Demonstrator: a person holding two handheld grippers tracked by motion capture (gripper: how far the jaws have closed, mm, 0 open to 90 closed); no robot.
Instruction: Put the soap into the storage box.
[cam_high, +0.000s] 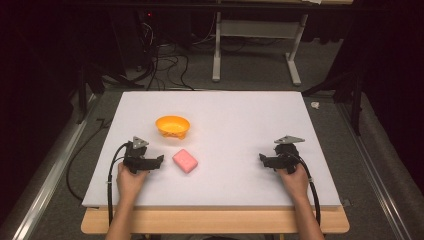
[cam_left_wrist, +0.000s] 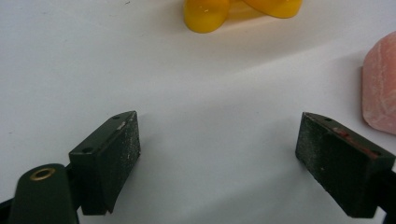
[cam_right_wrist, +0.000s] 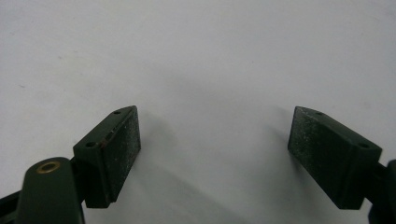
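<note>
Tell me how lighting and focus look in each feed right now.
High view: white board evenly lit, surroundings dark, bowl and pink block a little soft. Left gripper view: the bowl glares slightly, block blurred at the edge. Right gripper view: dim corners, soft shadows under the open right tool.

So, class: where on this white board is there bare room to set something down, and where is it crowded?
Bare: the stretch between the pink soap bar and the right gripper, and the far right behind it. Crowded: the orange bowl, soap and left gripper cluster.
</note>
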